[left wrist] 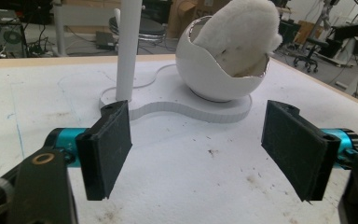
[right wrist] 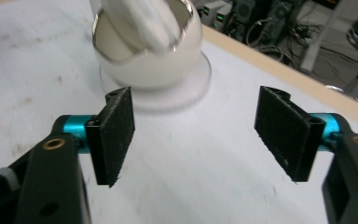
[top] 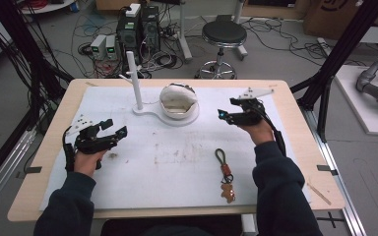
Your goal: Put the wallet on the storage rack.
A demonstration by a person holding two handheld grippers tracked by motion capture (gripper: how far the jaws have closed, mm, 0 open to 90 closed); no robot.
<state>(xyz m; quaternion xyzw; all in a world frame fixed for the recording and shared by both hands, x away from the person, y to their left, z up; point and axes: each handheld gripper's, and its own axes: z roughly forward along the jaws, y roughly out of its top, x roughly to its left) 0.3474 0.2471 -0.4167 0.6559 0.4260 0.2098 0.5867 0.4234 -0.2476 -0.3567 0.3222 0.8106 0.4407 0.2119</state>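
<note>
Your right gripper hangs with its jaws wide and empty just right of the one egg-shaped bowl; the single keychain lies on the mat near your right forearm. Your left gripper, also gaping and empty, sits well left, short of the one white post.

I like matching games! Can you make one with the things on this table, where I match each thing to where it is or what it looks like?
Things:
1. keychain
2. egg-shaped bowl
3. white post
4. left gripper

Descriptions:
A. stands upright on the flat white base
B. open, nothing between its jaws, at the table's left
C. lies flat on the mat near the front edge
D. round and white, with fluffy white stuff inside

Pairs: 1-C, 2-D, 3-A, 4-B
</note>
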